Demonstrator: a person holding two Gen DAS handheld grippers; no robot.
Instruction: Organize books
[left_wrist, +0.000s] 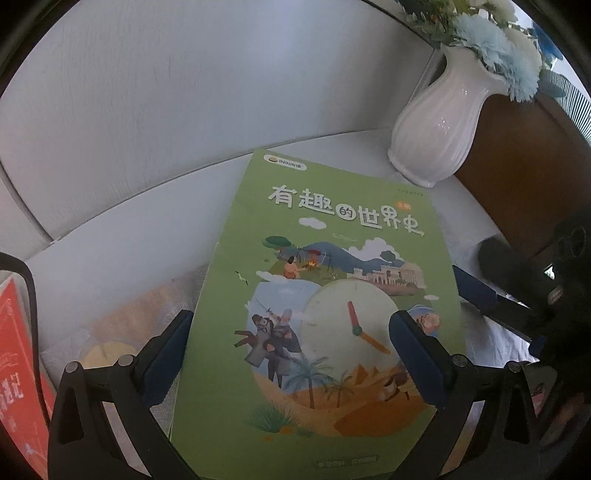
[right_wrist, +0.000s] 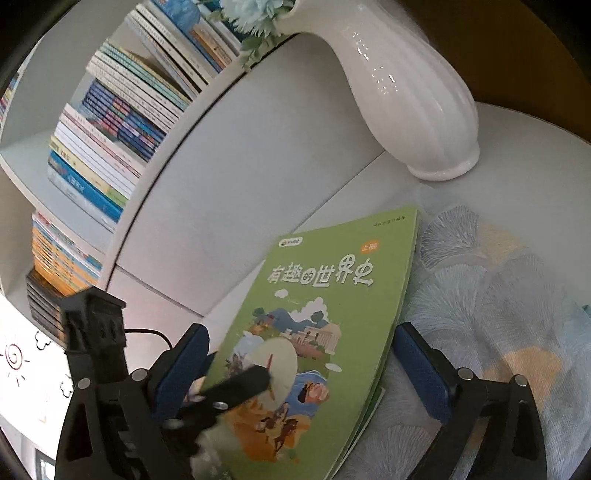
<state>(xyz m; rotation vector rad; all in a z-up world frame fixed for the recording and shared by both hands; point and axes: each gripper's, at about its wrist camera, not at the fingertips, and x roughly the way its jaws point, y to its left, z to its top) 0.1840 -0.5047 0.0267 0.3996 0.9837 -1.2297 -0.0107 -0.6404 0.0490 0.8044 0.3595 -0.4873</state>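
Both claws spread apart: L claw (left_wrist: 291, 354) & R claw (right_wrist: 301, 363) straddle green book (left_wrist: 314, 295) lying on desk (left_wrist: 110, 251), no clamp.

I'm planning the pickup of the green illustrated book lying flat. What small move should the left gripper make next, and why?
Probably lower the left gripper and close it on the green illustrated book's near edge: its blue-padded fingers stand open astride the cover, gripping nothing, and the white ribbed vase stands clear beyond the far corner.
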